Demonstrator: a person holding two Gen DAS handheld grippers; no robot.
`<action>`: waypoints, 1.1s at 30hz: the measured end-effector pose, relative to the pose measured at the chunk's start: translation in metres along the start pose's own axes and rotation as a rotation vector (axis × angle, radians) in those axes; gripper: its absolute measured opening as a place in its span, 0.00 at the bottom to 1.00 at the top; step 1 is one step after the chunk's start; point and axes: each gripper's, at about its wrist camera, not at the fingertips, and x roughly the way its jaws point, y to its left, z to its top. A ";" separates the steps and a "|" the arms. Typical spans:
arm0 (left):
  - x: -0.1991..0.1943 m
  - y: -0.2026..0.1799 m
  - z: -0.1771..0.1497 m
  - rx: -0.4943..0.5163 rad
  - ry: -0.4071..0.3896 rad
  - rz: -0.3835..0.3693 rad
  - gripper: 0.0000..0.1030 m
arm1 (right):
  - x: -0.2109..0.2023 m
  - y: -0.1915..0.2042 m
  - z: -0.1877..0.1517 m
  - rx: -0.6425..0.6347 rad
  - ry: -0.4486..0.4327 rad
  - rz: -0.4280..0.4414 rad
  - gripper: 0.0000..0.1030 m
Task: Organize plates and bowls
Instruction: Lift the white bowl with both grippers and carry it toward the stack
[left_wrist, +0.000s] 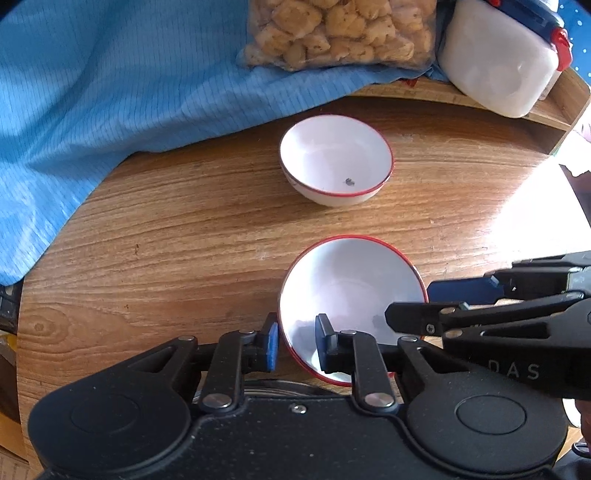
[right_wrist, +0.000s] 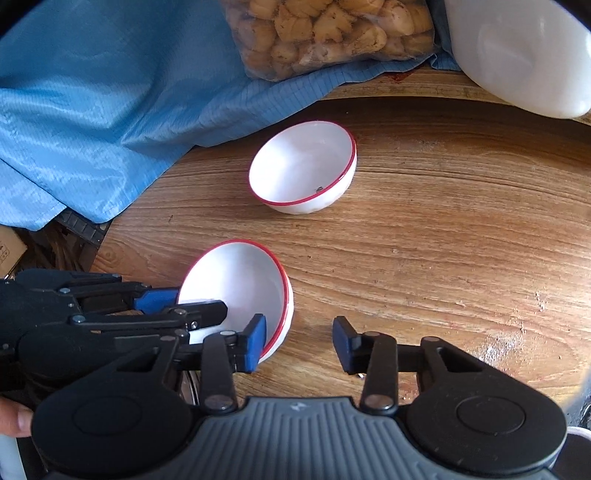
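Observation:
Two white bowls with red rims are on the round wooden table (left_wrist: 166, 240). The far bowl (left_wrist: 335, 158) stands upright near the blue cloth; it also shows in the right wrist view (right_wrist: 303, 166). The near bowl (left_wrist: 351, 291) is tilted. My left gripper (left_wrist: 295, 343) is shut on the near bowl's left rim, one finger inside and one outside. My right gripper (right_wrist: 299, 341) is open and empty, its left finger against the near bowl's (right_wrist: 240, 288) right side. The right gripper enters the left wrist view from the right (left_wrist: 436, 306).
A crumpled blue cloth (left_wrist: 110, 92) covers the table's left and back. A clear bag of brown food chunks (left_wrist: 340, 33) lies on it. A white plastic container with a red clip (left_wrist: 502, 55) stands at the back right. Bare wood lies right of the bowls (right_wrist: 461, 240).

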 end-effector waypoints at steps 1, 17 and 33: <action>-0.001 -0.001 0.000 0.000 -0.009 0.000 0.17 | 0.000 -0.001 0.000 0.009 0.003 0.016 0.27; -0.010 -0.003 -0.002 -0.075 -0.054 -0.043 0.07 | -0.017 -0.015 -0.004 0.071 -0.023 0.055 0.14; -0.047 -0.068 0.006 -0.040 -0.170 -0.175 0.05 | -0.098 -0.070 -0.034 0.156 -0.131 0.073 0.14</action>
